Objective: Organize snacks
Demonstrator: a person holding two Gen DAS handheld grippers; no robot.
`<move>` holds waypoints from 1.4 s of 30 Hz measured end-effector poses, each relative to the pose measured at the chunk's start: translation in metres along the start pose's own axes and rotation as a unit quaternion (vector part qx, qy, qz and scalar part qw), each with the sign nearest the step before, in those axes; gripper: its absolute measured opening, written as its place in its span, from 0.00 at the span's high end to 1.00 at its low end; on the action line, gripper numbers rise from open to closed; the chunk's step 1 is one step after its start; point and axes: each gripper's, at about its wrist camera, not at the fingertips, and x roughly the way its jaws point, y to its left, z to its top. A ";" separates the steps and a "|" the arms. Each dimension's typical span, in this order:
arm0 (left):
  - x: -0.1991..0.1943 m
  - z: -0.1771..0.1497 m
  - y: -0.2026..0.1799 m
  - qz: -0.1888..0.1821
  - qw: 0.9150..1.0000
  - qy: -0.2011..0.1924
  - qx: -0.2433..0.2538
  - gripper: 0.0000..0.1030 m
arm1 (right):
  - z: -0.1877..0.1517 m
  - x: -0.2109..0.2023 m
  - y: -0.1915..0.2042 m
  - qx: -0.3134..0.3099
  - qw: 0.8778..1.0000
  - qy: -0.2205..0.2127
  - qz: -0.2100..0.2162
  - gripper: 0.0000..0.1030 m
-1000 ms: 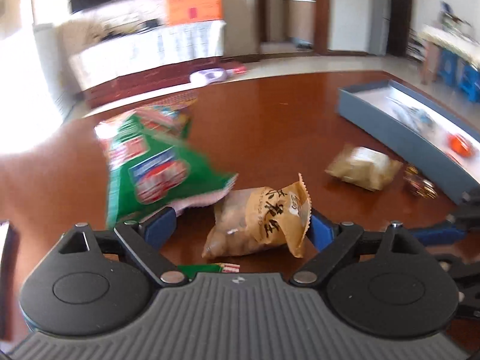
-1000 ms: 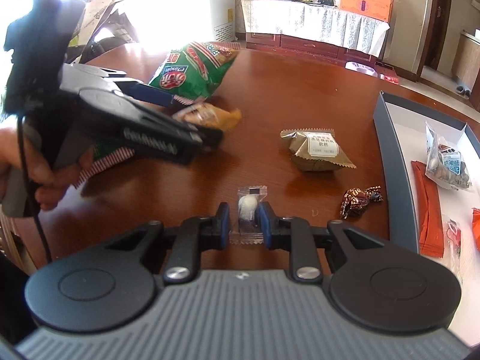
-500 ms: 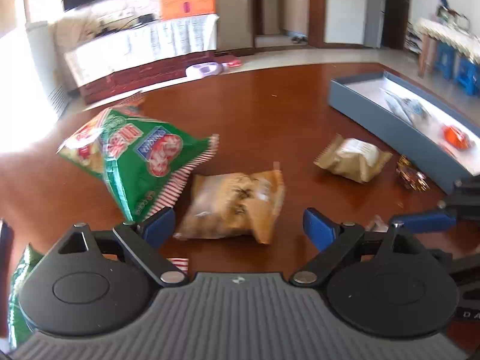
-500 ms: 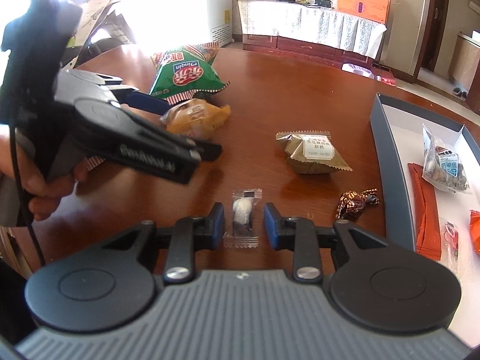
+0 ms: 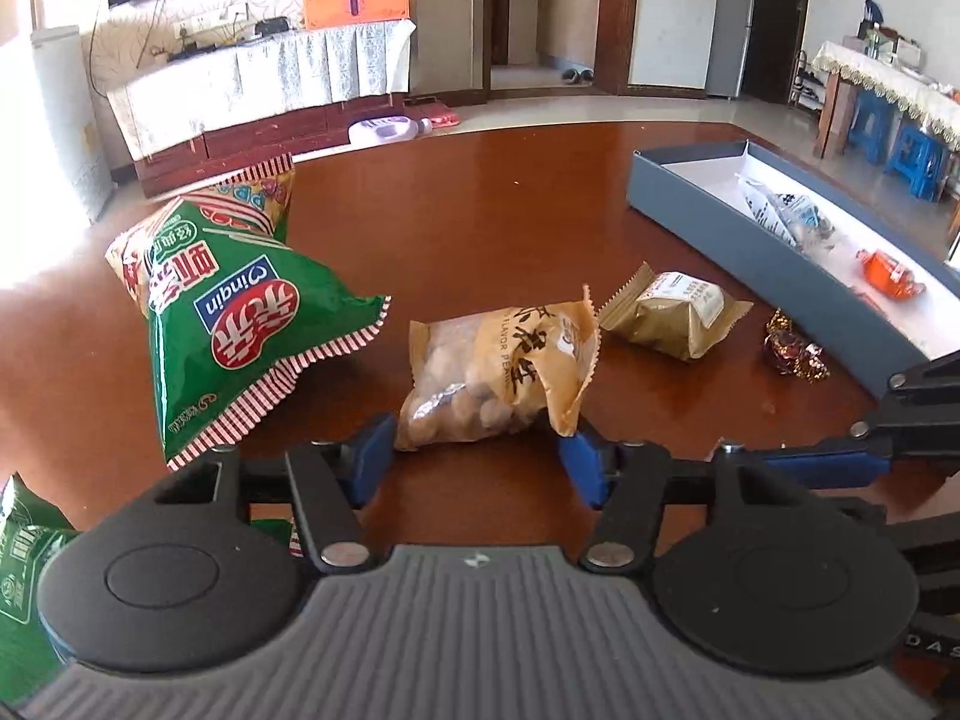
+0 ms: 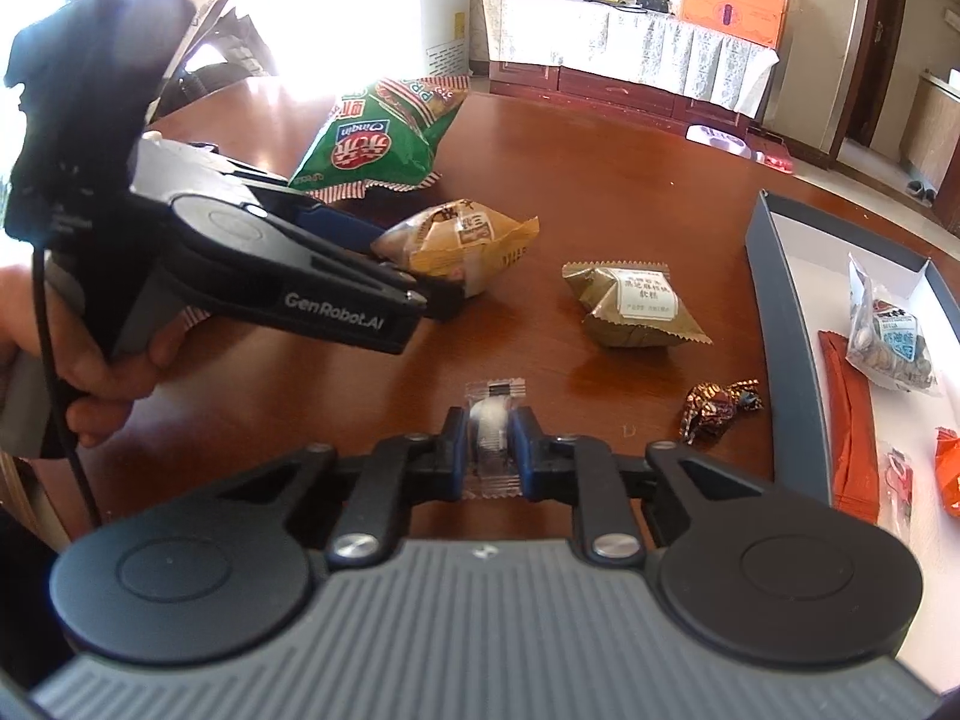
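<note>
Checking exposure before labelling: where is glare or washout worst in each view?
Left wrist view: the left edge washes out, bleaching the table beside the green chip bag. Right wrist view: a window blows out top centre, behind that bag; straight lines bow outward in both.

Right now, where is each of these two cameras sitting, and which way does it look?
Left wrist view: sits on the left hand-held gripper, looking down along its blue fingers at the peanut bag between them; the right one's fingers intrude at right.
Right wrist view: sits on the right hand-held gripper, which pinches a small clear-wrapped candy; the person's hand holding the left gripper shows at left.
Shared: green chip bag, peanut bag, gold packet, grey box.
</note>
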 end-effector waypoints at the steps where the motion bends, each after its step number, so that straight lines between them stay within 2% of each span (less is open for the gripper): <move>1: 0.000 0.000 -0.002 0.000 1.000 -0.001 -0.001 0.40 | 0.000 -0.001 0.000 0.001 1.000 0.001 -0.001 0.82; 2: 0.001 0.001 -0.004 0.003 1.000 -0.002 -0.001 0.45 | 0.000 -0.002 -0.001 0.002 1.000 -0.001 -0.003 0.82; 3: 0.000 0.001 -0.005 0.006 1.000 -0.007 -0.004 0.81 | 0.001 -0.003 -0.002 0.004 1.000 -0.004 -0.004 0.82; 4: 0.000 0.003 -0.005 0.002 1.000 -0.006 -0.011 0.85 | 0.001 -0.006 -0.003 0.008 1.000 -0.009 -0.006 0.82; 8: 0.003 0.005 -0.011 0.011 1.000 -0.005 -0.010 0.86 | 0.002 -0.014 -0.010 0.020 0.999 -0.022 -0.012 0.82; 10: 0.000 0.007 -0.012 0.012 1.000 -0.009 -0.010 0.85 | 0.000 -0.015 -0.012 0.025 0.999 -0.019 -0.013 0.82; 11: -0.002 0.008 -0.014 0.017 1.000 -0.013 -0.006 0.81 | 0.000 -0.016 -0.012 0.025 0.999 -0.018 -0.013 0.82; 12: -0.003 0.010 -0.016 0.020 1.000 -0.013 0.001 0.49 | 0.000 -0.016 -0.013 0.024 0.999 -0.017 -0.013 0.82; 13: -0.005 0.011 -0.019 0.029 0.999 -0.020 0.007 0.27 | 0.000 -0.015 -0.012 0.024 1.000 -0.016 -0.012 0.82; 14: -0.010 0.012 -0.022 0.045 0.998 -0.040 0.011 0.00 | 0.000 -0.015 -0.013 0.025 1.000 -0.015 -0.012 0.82; 16: -0.018 0.014 -0.028 0.052 0.995 -0.086 0.028 0.00 | 0.002 -0.013 -0.013 0.027 1.000 -0.013 -0.010 0.82; 18: -0.016 0.020 -0.032 0.045 0.993 -0.099 0.040 0.00 | 0.002 -0.012 -0.014 0.029 0.999 -0.013 -0.008 0.82; 21: 0.009 0.029 -0.037 0.055 0.994 -0.074 0.054 0.00 | -0.002 -0.013 -0.017 0.029 0.999 -0.011 -0.007 0.82; 23: 0.024 0.032 -0.037 0.042 0.996 -0.058 0.044 0.00 | -0.004 -0.014 -0.019 0.029 1.000 -0.007 -0.007 0.82; 26: 0.048 0.037 -0.043 0.048 0.998 -0.018 0.045 0.00 | -0.005 -0.013 -0.022 0.031 0.999 -0.005 -0.008 0.82; 27: 0.051 0.038 -0.042 0.045 0.998 -0.016 0.037 0.00 | -0.005 -0.013 -0.022 0.033 0.999 -0.005 -0.009 0.82; 28: 0.052 0.039 -0.039 0.041 0.999 -0.017 0.023 0.05 | -0.005 -0.013 -0.023 0.034 0.999 -0.005 -0.009 0.82; 30: 0.051 0.038 -0.031 0.033 0.999 -0.019 -0.004 0.27 | -0.005 -0.013 -0.023 0.035 0.999 -0.006 -0.009 0.82; 32: 0.049 0.035 -0.024 0.028 0.999 -0.018 -0.024 0.33 | -0.004 -0.014 -0.021 0.032 0.999 -0.009 -0.009 0.82; 38: 0.033 0.035 -0.024 0.042 0.998 -0.030 -0.019 0.39 | -0.003 -0.024 -0.022 0.034 0.999 -0.023 -0.007 0.82; 42: 0.004 0.045 -0.029 0.016 0.997 -0.067 -0.030 0.39 | -0.003 -0.033 -0.024 0.038 0.999 -0.032 -0.008 0.82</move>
